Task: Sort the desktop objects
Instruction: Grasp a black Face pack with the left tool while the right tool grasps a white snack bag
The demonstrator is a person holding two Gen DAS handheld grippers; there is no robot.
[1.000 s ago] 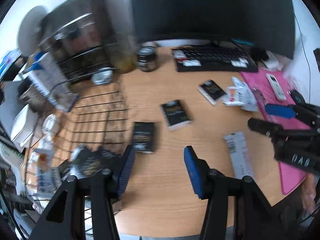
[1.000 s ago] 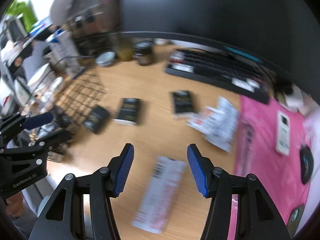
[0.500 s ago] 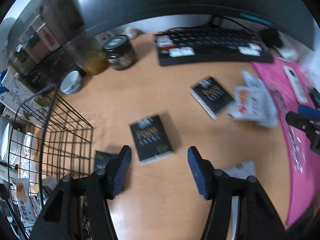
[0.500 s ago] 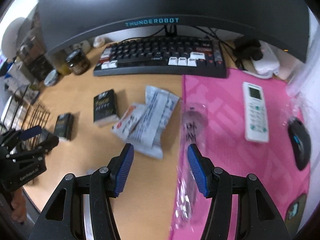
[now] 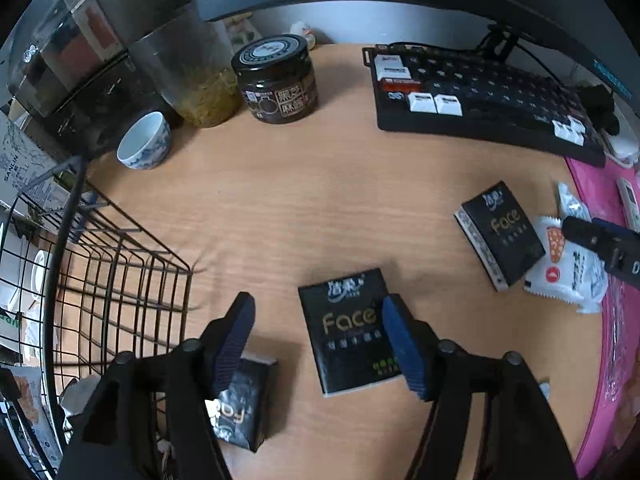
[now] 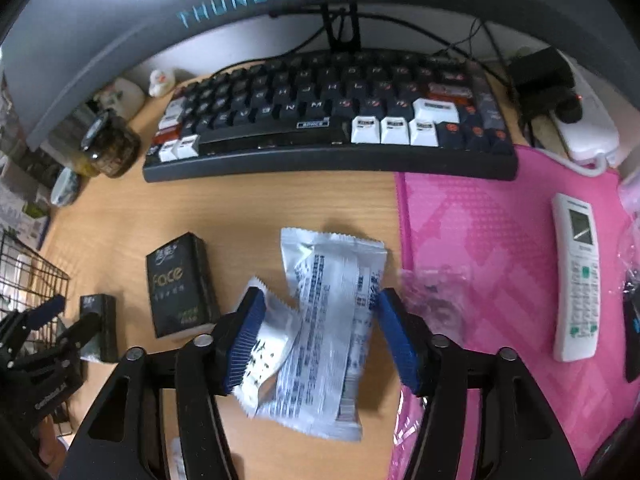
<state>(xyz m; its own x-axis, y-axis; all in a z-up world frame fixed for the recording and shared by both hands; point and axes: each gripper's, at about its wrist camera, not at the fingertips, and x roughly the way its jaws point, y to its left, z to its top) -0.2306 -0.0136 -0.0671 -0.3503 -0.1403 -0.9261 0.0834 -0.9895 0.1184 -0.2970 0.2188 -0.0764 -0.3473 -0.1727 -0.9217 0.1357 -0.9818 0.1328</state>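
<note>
left wrist view — left gripper [image 5: 318, 332] jaws opening over black tissue pack [image 5: 352, 340], wire basket [image 5: 120, 280] beside.

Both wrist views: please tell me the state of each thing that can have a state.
Left gripper: jaws opening, black "Face" tissue pack between them, not clamped.
Right gripper: jaws opening, over white foil snack packets.
Dark glass jar: lid on, upright.
Blue-and-white cup: upright.
Black wire basket: open-topped.
</note>
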